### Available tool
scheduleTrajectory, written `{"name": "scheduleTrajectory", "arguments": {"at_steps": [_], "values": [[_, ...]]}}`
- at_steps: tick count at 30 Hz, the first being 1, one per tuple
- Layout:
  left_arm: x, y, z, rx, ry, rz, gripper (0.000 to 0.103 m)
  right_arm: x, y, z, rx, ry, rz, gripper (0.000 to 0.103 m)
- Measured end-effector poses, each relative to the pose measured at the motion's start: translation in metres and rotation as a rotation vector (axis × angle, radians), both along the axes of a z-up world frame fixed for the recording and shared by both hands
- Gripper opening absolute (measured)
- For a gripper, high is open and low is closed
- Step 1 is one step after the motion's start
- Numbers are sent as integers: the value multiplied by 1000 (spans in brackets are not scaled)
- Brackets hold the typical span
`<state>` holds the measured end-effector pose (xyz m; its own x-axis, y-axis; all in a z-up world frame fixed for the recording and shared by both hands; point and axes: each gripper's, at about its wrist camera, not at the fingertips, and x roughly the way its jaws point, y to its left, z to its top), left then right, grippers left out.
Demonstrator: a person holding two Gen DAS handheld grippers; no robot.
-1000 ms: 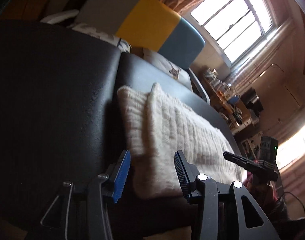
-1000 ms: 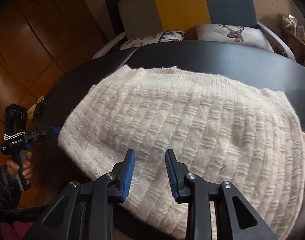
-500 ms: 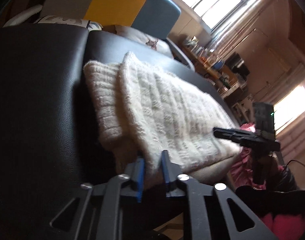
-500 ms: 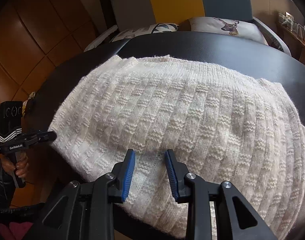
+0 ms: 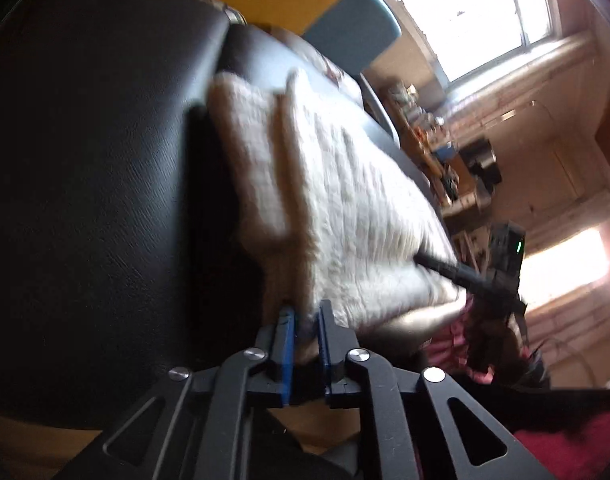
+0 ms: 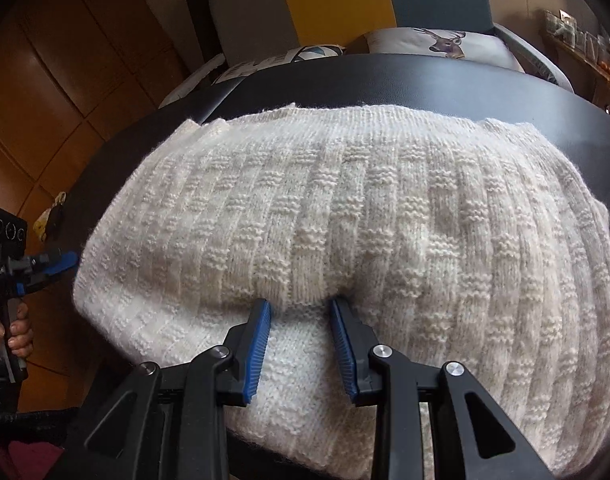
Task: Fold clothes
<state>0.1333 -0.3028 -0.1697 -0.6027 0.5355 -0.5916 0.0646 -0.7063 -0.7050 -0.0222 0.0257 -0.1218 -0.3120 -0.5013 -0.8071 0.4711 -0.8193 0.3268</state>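
A cream knitted sweater (image 6: 385, 208) lies folded on a black leather surface (image 6: 385, 80). It also shows in the left wrist view (image 5: 345, 200). My left gripper (image 5: 304, 316) is shut on the sweater's near corner at the surface's edge. My right gripper (image 6: 301, 312) is open, with its fingers pushed against the sweater's near edge and a fold of knit between them. The right gripper shows in the left wrist view (image 5: 445, 268) at the sweater's far edge. The left gripper shows at the far left of the right wrist view (image 6: 61, 260).
A grey, yellow and blue chair back (image 6: 345, 8) stands behind the surface with a deer-print cushion (image 6: 437, 46). Wooden panels (image 6: 65, 80) are at the left. A cluttered shelf (image 5: 437, 148) and windows (image 5: 465, 12) are beyond the sweater.
My left gripper has closed on the sweater's near corner and tilted. My right gripper has pushed forward into the sweater's near edge, bunching the knit between its fingers.
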Motion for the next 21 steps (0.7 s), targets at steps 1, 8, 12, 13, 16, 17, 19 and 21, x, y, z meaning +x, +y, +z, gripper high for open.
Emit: {"name": "scheduleTrajectory", "arguments": {"at_steps": [1,8,12,13,16,17,19,21], "values": [[-2,-10,8,20,26,36,29,-1,1,-1,-13,-5,-6,32],[-55,-46,20,12,-4,111,68,2,6,-1,-46,12,-7,32],[-82,-48,7,-13,-94,88,68,3,7,-2,-62,12,-5,32],[-84,-48,5,-17,-99,87,68,3,8,-1,-65,9,-5,32],[-90,-47,2,-30,-114,88,68,2,8,4,-55,-20,1,31],[-90,-47,6,-60,-115,110,67,1,8,9,-65,-20,9,31],[-85,-46,29,-187,-55,170,66,-1,12,25,-94,8,34,31],[-84,-46,52,-159,19,174,67,-10,15,44,-89,56,50,33]]}}
